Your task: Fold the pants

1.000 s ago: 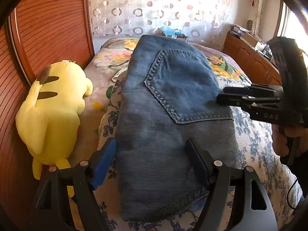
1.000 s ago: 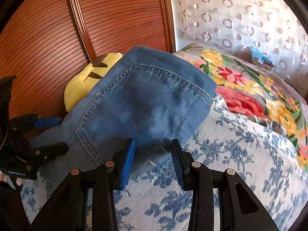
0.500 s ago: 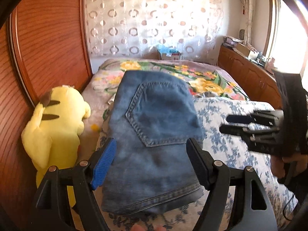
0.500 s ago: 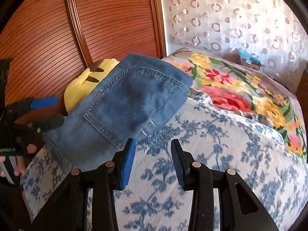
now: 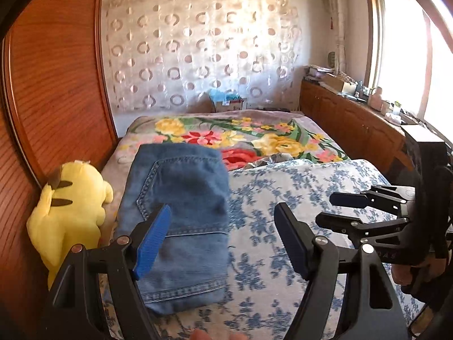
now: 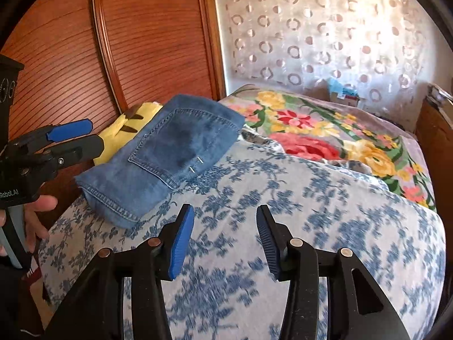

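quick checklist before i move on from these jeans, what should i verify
1. Left claw open and holding nothing: ok.
2. Right claw open and holding nothing: ok.
3. Folded jeans lie as one compact stack, back pocket up: ok.
4. Jeans rest on the blue floral bedcover, not hanging over its edge: ok.
5. Yellow plush toy clear of the jeans: cannot tell, they sit very close.
6. Underside layers smooth: cannot tell, hidden.
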### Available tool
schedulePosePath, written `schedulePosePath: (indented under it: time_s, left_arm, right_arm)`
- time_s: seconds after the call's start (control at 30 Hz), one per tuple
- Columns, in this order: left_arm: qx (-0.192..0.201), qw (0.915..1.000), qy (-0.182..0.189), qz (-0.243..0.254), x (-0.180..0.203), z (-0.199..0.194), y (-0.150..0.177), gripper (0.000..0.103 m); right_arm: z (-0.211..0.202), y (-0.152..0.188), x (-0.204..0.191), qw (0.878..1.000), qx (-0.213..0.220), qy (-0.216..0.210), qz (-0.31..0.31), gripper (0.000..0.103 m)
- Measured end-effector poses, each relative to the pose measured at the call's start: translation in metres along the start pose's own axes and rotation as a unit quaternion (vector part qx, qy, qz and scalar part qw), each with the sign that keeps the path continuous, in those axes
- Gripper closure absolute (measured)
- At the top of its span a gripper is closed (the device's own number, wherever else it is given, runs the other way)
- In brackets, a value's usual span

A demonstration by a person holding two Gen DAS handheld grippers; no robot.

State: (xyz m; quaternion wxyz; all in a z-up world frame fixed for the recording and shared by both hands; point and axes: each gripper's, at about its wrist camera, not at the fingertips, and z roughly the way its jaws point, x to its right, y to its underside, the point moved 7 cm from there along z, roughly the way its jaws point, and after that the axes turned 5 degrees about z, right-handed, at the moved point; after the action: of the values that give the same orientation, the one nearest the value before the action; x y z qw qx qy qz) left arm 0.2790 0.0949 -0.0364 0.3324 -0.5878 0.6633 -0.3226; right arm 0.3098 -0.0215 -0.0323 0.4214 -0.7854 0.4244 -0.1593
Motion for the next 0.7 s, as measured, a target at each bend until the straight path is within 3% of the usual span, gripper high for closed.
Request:
schedulePosePath:
  time_s: [0.27, 0.7]
  left_arm:
    - [0.004, 0.9998, 0.003, 0.02, 0.042, -0.021, 0.001, 0.027]
    - [0.008, 0.9989, 0.036, 0.027, 0.099, -0.048, 0.023, 0.027]
  right_arm:
    - [-0.06, 0.021, 0.014, 0.999, 0.036, 0.031, 0.02, 0.042]
    - [-0.139, 0.057, 0.025, 0.991, 0.076, 0.097, 0.061, 0.041]
